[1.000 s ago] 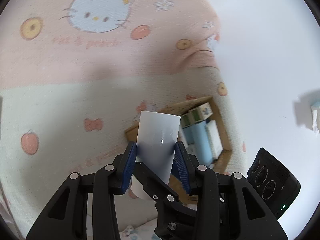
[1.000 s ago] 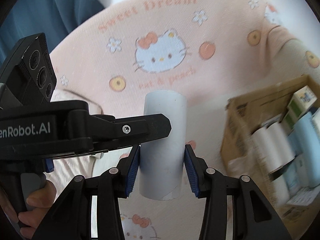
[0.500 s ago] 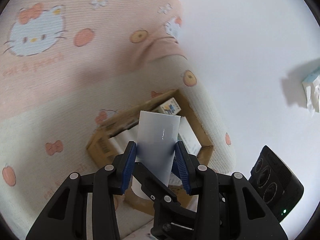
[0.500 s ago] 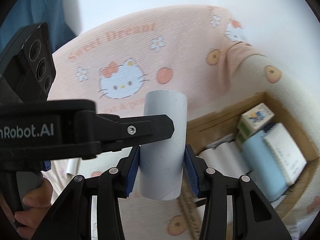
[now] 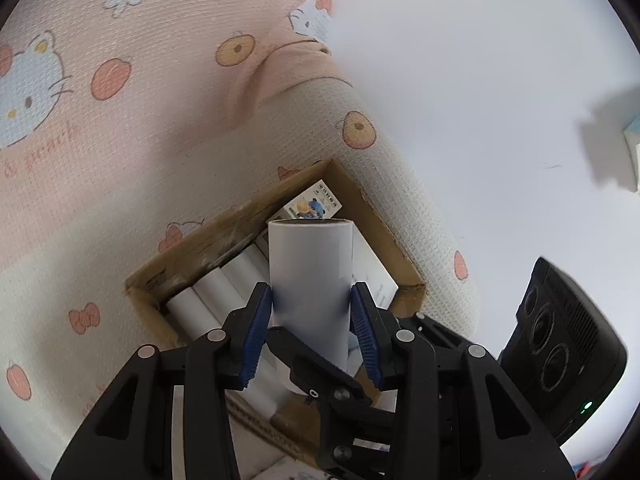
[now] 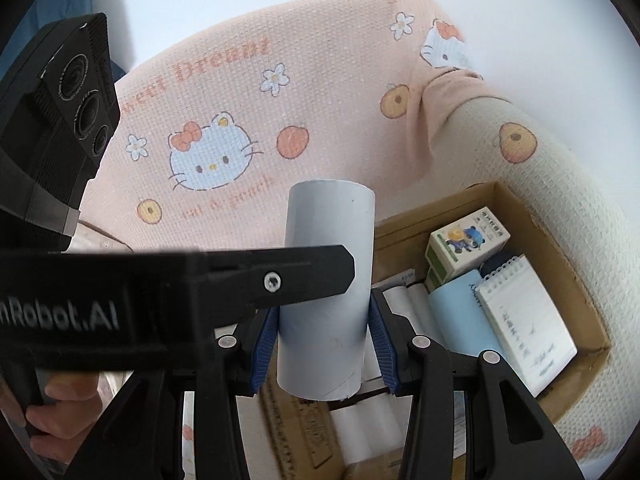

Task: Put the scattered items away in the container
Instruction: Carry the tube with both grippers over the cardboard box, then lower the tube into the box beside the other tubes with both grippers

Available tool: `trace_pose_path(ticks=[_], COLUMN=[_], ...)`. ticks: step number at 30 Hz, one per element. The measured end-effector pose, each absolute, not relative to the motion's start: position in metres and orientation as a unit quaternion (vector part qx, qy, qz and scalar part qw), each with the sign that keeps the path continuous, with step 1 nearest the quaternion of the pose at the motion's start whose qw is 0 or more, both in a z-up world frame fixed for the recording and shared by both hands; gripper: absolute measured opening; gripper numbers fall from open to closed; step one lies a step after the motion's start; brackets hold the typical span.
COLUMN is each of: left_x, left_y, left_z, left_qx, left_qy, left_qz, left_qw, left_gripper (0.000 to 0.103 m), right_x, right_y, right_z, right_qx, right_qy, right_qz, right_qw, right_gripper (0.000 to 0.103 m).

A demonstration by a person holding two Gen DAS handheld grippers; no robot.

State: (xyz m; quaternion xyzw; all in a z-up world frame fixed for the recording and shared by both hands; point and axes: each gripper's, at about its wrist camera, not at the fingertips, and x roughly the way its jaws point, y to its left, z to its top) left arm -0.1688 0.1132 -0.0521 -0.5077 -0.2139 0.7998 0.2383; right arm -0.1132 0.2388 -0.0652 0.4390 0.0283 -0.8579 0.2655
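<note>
- The left gripper (image 5: pixel 311 330) is clenched on a pale grey tube (image 5: pixel 310 280), its blue pads pressed to either side of the tube low in the centre of the left wrist frame.
- The right gripper (image 6: pixel 325 342) is likewise clamped on a grey tube (image 6: pixel 326 292), held upright at the centre of the right wrist frame; whether both grip one and the same tube I cannot tell for sure.
- Across the middle left of the right wrist frame runs a black finger of the left gripper (image 6: pixel 276 276), passing in front of the tube.
- The cardboard box (image 6: pixel 560 264) sits at the lower right of the right wrist frame, behind and below the tube; in the left wrist frame the box (image 5: pixel 224 236) lies at the centre, directly behind the held tube.
- Inside it lie white rolls (image 6: pixel 400 300) side by side, a light blue booklet (image 6: pixel 460 320), a spiral notepad (image 6: pixel 524 320) and a small carton with a cartoon print (image 6: pixel 468 244) in the far corner.
- The box rests on a cream and pink Hello Kitty blanket (image 6: pixel 248 120), which fills the upper left of both frames.
- A hand (image 6: pixel 60 408) on a black handle shows at the lower left of the right wrist frame.
</note>
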Motion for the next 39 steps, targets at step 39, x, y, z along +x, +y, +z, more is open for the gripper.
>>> trace_pose_path(ticks=[39], left_x=[-0.218], left_y=[0.138], left_z=[-0.181], left_qx=[-0.639], left_qy=[-0.264], left_qz=[0.707], left_qw=[0.147], left_gripper=[0.045], right_x=[-0.189], right_y=[0.245], right_z=[-0.172], right_qx=[0.627], right_qy=[0.086], right_qz=[-0.709], right_qw=[0.31], right_gripper=[0.041])
